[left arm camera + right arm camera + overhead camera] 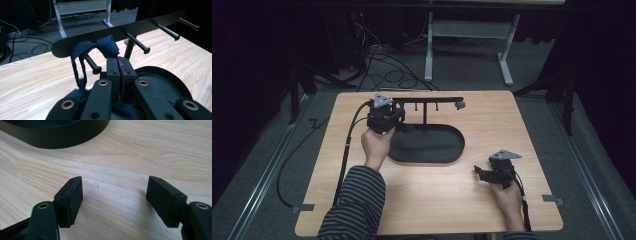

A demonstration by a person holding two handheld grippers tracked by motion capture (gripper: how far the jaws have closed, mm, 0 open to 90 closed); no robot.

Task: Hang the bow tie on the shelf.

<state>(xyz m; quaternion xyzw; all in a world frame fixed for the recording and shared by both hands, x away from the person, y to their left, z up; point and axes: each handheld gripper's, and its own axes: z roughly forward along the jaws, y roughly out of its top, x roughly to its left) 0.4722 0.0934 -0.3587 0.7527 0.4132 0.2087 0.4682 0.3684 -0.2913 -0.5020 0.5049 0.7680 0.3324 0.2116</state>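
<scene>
A black peg rack (pixel 427 100) stands on an oval black base (pixel 432 145) in the middle of the table. In the left gripper view its bar (pixel 140 25) carries several pegs. My left gripper (pixel 119 62) is shut on a dark blue cloth strap (pixel 107 46), and a loop of the strap (pixel 75 62) hangs around the end peg (pixel 93 67). From above, the left gripper (pixel 398 114) sits at the rack's left end. My right gripper (pixel 479 172) rests low over the wood at the front right. Its jaws (pixel 113 195) are open with nothing between them.
The wooden table (pixel 362 200) stands on grey floor with cables (pixel 387 70) and a white desk frame (pixel 467 45) behind it. The oval base's rim (pixel 62 141) lies just ahead of the right gripper. A person's striped sleeve (pixel 354 200) comes in at the bottom left.
</scene>
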